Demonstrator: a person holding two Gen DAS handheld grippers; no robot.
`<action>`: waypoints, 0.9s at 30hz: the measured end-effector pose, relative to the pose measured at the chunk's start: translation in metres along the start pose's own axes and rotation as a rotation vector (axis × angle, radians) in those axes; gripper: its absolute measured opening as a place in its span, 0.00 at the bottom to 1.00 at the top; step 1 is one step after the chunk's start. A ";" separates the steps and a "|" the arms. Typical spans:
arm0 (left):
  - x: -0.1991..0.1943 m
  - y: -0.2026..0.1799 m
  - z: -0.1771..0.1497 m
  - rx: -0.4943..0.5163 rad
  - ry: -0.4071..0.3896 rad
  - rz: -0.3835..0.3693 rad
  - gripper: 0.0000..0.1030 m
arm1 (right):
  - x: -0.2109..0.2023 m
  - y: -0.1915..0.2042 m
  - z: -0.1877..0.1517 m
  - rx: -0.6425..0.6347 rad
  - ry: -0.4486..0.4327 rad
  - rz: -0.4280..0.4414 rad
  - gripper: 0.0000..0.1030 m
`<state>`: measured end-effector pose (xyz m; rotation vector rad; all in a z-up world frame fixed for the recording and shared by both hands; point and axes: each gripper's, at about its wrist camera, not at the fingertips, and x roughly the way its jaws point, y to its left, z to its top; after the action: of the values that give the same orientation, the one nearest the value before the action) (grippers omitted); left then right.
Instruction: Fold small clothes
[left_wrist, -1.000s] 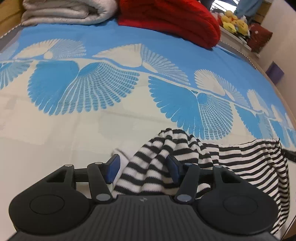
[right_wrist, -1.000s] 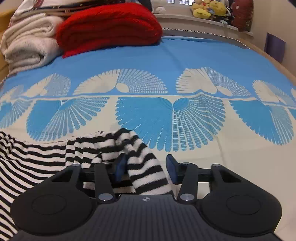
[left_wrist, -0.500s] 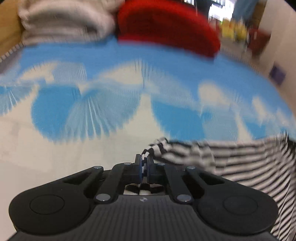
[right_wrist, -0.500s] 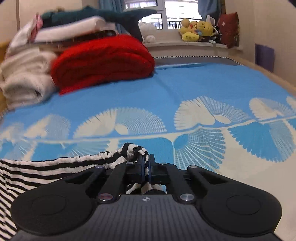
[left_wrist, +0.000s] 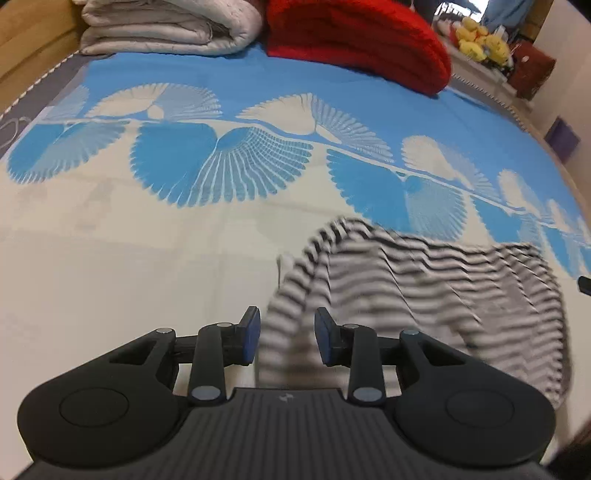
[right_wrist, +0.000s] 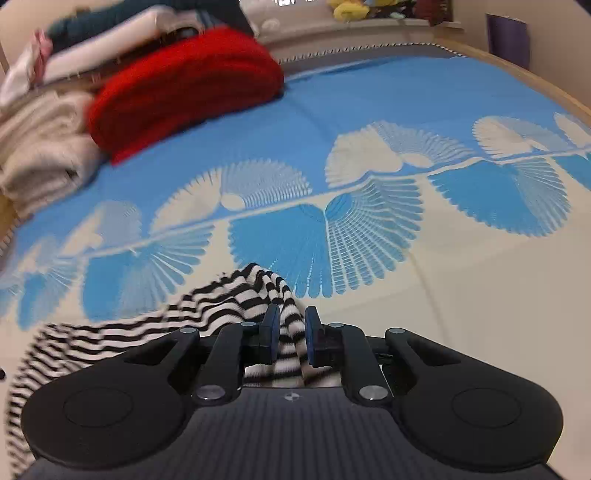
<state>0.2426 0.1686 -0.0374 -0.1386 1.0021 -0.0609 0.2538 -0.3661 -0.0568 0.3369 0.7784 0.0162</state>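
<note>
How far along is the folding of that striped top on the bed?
Early on. Done: little that shows; the striped top is rumpled, with no neat fold. In hand: the left gripper and right gripper are both opening, with striped cloth between their fingers. Left: smoothing it on the bedspread and making the folds.

Bedroom in a home.
Bed (left_wrist: 110, 288) with patterned blue cover, folded blankets (left_wrist: 173, 26), plush toys (left_wrist: 480, 48) on the window ledge.
</note>
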 end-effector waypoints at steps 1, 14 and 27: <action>-0.012 0.005 -0.012 -0.008 -0.002 -0.017 0.35 | -0.012 -0.004 -0.002 0.013 0.002 0.015 0.15; 0.014 0.037 -0.083 -0.077 0.236 -0.075 0.35 | -0.046 -0.063 -0.091 0.107 0.189 -0.023 0.33; 0.014 0.034 -0.082 -0.077 0.199 -0.136 0.01 | -0.039 -0.066 -0.100 0.107 0.235 -0.006 0.08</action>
<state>0.1805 0.1936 -0.0977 -0.2754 1.1935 -0.1634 0.1495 -0.4048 -0.1158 0.4395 1.0153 0.0087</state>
